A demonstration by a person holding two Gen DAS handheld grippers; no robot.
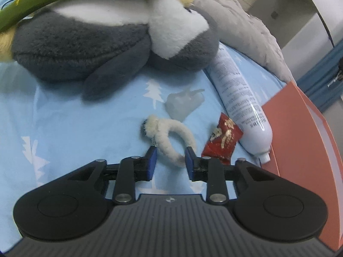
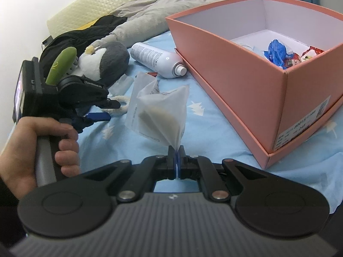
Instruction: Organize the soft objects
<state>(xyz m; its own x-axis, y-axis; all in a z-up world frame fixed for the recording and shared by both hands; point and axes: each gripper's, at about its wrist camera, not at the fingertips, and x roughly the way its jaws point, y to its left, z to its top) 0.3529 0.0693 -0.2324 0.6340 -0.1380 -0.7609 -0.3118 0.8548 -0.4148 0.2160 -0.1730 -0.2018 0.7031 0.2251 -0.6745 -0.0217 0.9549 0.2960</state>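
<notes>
A cream fuzzy ring (image 1: 169, 143) lies on the blue sheet, its lower curve between the blue pads of my left gripper (image 1: 171, 160). The jaws stand apart around it, and the right pad touches its end. In the right wrist view the left gripper (image 2: 107, 111) hovers low over the ring (image 2: 122, 107), held by a person's hand (image 2: 32, 145). My right gripper (image 2: 176, 156) is shut on the corner of a translucent white plastic bag (image 2: 163, 115) with something pale inside. A grey and white penguin plush (image 1: 85, 49) (image 2: 107, 62) lies beyond, with a green plush piece (image 1: 32, 2) over it.
An open pink box (image 2: 235, 64) (image 1: 300, 139) holding wrappers stands at the right. A white spray can (image 1: 240, 105) (image 2: 156, 60) lies beside it, next to a red snack packet (image 1: 223, 139) and a clear plastic scrap (image 1: 182, 105). A grey coat (image 1: 235, 21) and black garment (image 2: 81, 36) lie behind.
</notes>
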